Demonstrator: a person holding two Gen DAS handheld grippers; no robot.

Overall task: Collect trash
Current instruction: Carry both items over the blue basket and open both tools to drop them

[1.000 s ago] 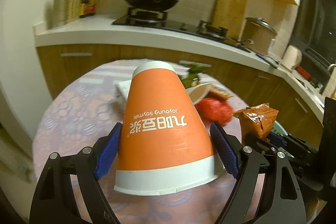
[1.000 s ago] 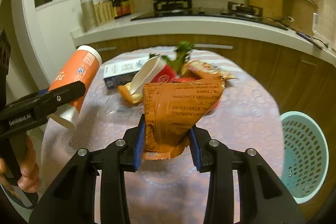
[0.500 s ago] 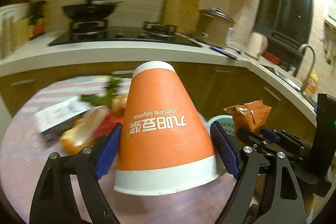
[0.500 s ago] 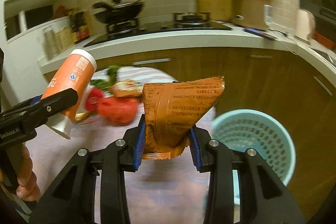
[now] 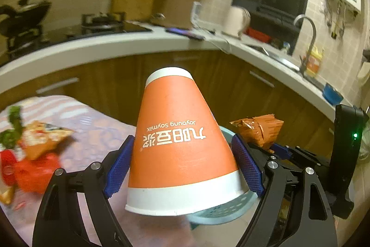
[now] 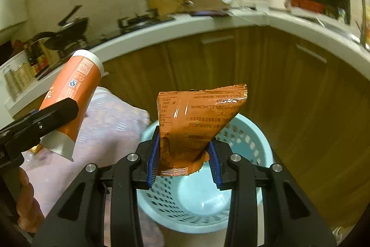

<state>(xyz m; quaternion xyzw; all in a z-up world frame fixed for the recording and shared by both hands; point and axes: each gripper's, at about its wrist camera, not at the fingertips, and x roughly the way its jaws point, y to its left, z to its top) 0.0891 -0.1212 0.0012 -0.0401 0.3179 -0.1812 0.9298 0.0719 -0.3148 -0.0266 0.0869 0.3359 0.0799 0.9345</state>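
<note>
My left gripper (image 5: 185, 166) is shut on an upside-down orange and white paper cup (image 5: 180, 145), held in the air at the table's right edge; the cup also shows in the right wrist view (image 6: 69, 103). My right gripper (image 6: 183, 159) is shut on a crumpled orange snack bag (image 6: 196, 122) and holds it directly above a light blue plastic waste basket (image 6: 249, 138) on the floor. The basket's rim (image 5: 222, 217) shows below the cup in the left wrist view, and the bag (image 5: 259, 131) shows to the cup's right.
A round table with a pale patterned cloth (image 5: 92, 131) carries more trash at its left: a red bag (image 5: 32, 173), a snack wrapper (image 5: 44, 138) and greens (image 5: 11, 129). Wooden cabinets (image 6: 300, 96) under a white counter (image 5: 92, 48) curve behind the basket.
Both grippers have swung to the right, away from the table's trash pile. The basket has come under the right gripper and the bag, and the cup has come beside it.
</note>
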